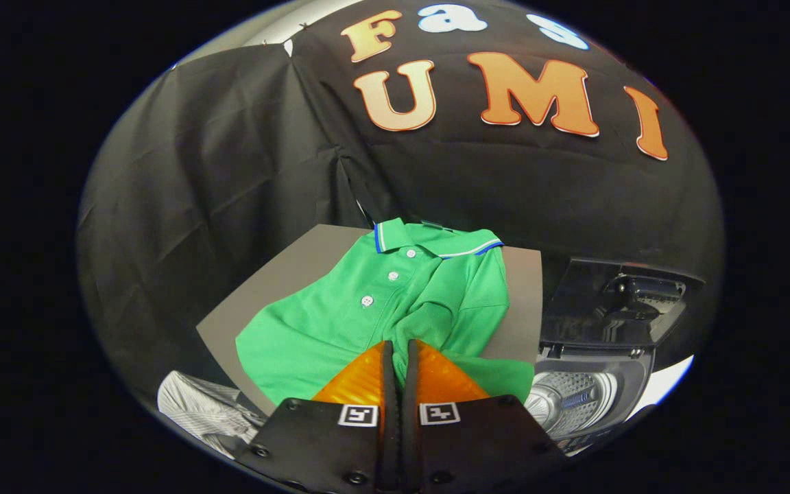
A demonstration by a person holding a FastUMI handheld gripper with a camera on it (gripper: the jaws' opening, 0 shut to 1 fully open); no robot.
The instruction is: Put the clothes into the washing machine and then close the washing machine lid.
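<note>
A green polo shirt (381,309) with a blue-and-white trimmed collar lies spread on a grey table (285,274), collar toward the booth wall. My gripper (398,343) hovers over the shirt's lower middle. Its fingers are pressed together with only a thin slit between them, and no fabric shows in that slit. The shirt looks flat and unlifted. To the right of the table stands the washing machine (631,374). Its dark lid (607,302) is raised and the metal drum (566,401) is exposed.
A pale striped garment (203,408) lies bunched off the table's near left corner, beside my left finger's base. The black cloth wall hangs close behind the table and the machine.
</note>
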